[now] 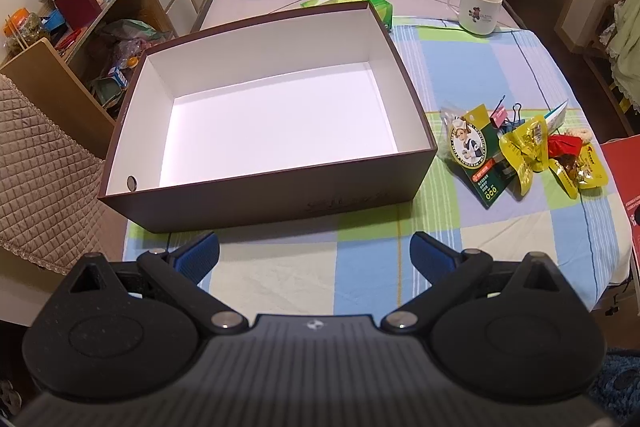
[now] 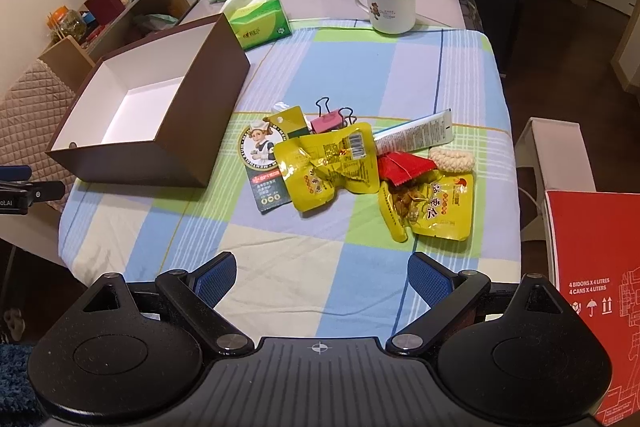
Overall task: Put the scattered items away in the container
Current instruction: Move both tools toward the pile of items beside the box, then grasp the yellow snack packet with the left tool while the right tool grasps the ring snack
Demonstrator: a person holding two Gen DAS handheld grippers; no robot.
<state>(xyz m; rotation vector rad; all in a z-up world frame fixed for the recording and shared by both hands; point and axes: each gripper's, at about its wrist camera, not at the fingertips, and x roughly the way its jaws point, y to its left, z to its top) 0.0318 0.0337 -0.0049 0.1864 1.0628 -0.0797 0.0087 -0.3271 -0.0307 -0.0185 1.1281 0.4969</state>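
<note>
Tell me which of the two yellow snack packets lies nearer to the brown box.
The crumpled yellow packet overlapping the green card; the other yellow packet lies further right, under the red wrapper.

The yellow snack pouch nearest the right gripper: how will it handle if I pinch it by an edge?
The yellow snack pouch looks crinkled and glossy, so it will probably flop and may slip between the pads. Its lumpy filling suggests it is light. The red wrapper overlaps its top edge and may drag along. The right gripper is open, well short of it.
</note>
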